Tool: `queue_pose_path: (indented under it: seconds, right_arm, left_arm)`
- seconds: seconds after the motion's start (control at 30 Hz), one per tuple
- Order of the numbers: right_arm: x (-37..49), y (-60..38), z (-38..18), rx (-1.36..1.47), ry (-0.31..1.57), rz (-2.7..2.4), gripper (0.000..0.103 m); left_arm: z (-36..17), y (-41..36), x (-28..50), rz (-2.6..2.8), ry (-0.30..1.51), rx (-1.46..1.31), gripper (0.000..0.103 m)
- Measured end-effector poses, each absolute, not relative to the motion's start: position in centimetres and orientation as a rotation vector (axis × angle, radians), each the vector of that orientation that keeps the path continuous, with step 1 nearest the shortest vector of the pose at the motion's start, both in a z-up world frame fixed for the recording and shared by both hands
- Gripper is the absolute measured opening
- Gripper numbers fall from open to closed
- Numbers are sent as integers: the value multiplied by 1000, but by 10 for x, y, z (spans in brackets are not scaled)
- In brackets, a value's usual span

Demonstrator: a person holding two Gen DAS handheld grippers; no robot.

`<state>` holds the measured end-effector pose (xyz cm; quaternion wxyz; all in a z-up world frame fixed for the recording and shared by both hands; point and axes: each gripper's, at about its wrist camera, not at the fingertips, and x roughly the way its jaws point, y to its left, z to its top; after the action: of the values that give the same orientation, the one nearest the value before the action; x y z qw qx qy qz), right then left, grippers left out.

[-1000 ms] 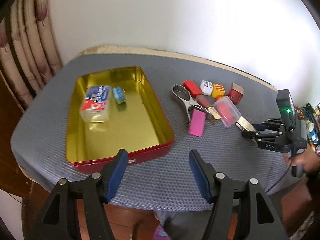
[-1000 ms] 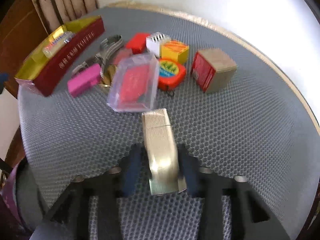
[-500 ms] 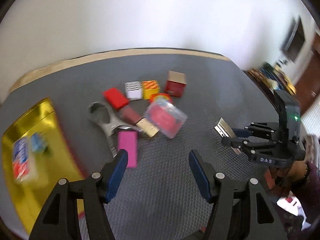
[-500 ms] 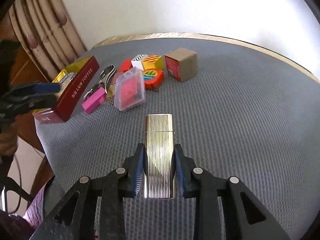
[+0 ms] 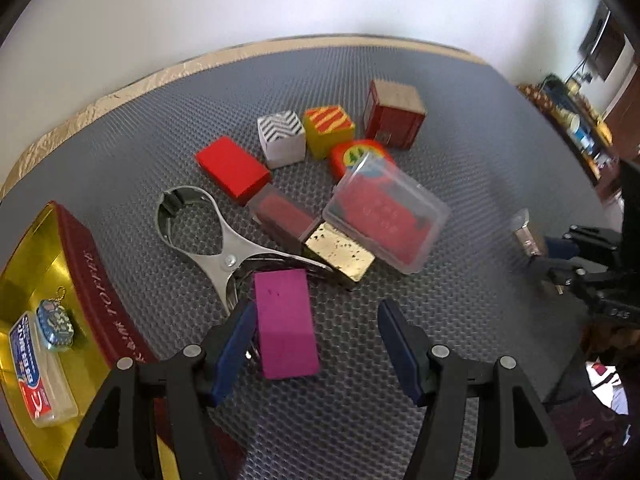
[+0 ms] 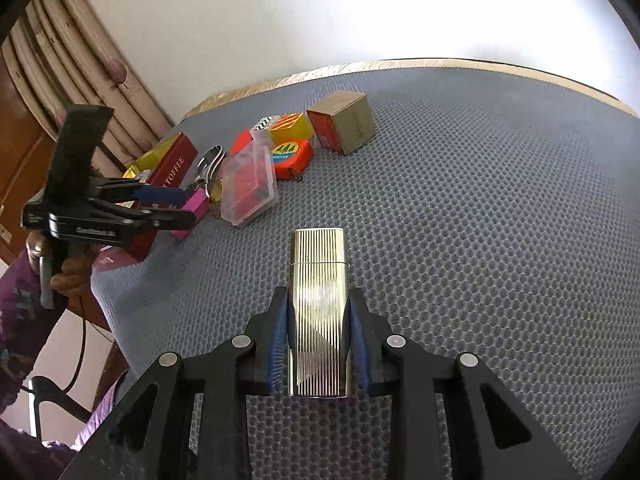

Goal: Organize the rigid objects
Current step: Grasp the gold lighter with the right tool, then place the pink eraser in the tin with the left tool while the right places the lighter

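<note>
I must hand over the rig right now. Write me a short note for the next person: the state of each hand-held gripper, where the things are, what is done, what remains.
Right hand-held gripper: shut on the ribbed metal lighter, above the mat.
Left hand-held gripper: open, around the magenta block, not gripping.
Done: the plastic case and the small blue charm lie in the gold tin.
Left: lighter, magenta block, metal clamp, clear box, red block, zigzag cube, yellow cube, brown box, on the mat.
</note>
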<state>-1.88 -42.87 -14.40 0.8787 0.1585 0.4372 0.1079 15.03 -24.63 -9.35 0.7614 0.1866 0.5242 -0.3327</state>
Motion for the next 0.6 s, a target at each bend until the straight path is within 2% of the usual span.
queue_pose_path:
  seconds: [0.23, 0.3, 0.33, 0.37, 0.6]
  right_arm:
    - [-16, -423, -146, 334, 910, 232, 26]
    - [-15, -422, -147, 329, 911, 229, 26]
    - [-15, -421, -147, 328, 912, 228, 26]
    - [-14, -421, -148, 327, 914, 226, 26]
    - [-13, -424, -151, 349, 918, 207, 26]
  left_arm:
    - [-105, -254, 158, -727, 1172, 409, 65]
    - [-110, -254, 160, -732, 1188, 369, 59]
    - [-109, -254, 158, -713, 1155, 377, 43]
    - [-108, -256, 158, -703, 1148, 390, 32]
    - [-90, -231, 130, -679, 1123, 258, 31]
